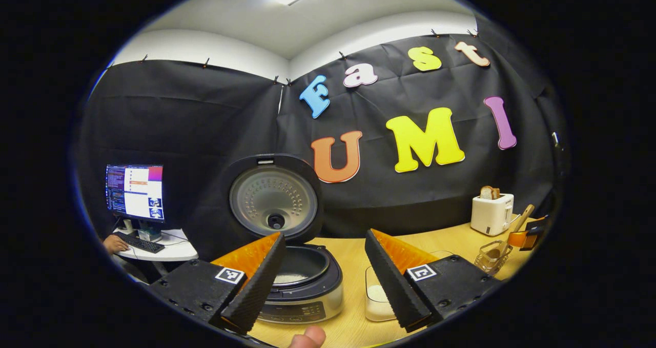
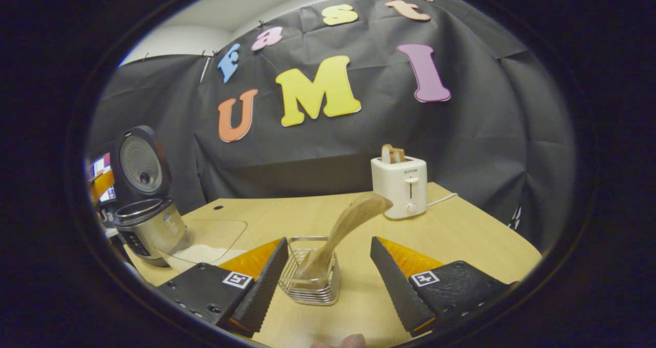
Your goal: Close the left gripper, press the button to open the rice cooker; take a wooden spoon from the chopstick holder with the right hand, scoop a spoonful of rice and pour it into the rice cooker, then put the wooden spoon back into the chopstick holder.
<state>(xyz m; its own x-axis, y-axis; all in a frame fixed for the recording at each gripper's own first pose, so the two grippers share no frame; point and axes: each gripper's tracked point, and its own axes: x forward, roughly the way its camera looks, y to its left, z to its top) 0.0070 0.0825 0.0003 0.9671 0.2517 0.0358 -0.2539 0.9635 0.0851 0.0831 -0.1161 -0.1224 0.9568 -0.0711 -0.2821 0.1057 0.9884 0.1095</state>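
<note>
The rice cooker (image 1: 302, 286) stands on the wooden table with its lid (image 1: 274, 199) raised; some white rice lies in the inner pot. My left gripper (image 1: 328, 286) is open just in front of it, holding nothing. Right of the cooker sits a clear container of rice (image 1: 378, 299). In the right gripper view the wooden spoon (image 2: 341, 230) leans in the wire chopstick holder (image 2: 311, 273), handle pointing up and to the right. My right gripper (image 2: 325, 281) is open around the holder, not touching the spoon. The cooker (image 2: 148, 225) and the rice container (image 2: 205, 243) show at the left.
A white toaster (image 2: 402, 186) with bread in it stands at the back of the table, its cord trailing right. Off the table's left side, a monitor (image 1: 134, 191) and keyboard sit on a small white desk, with a person's hand (image 1: 115, 244) by it.
</note>
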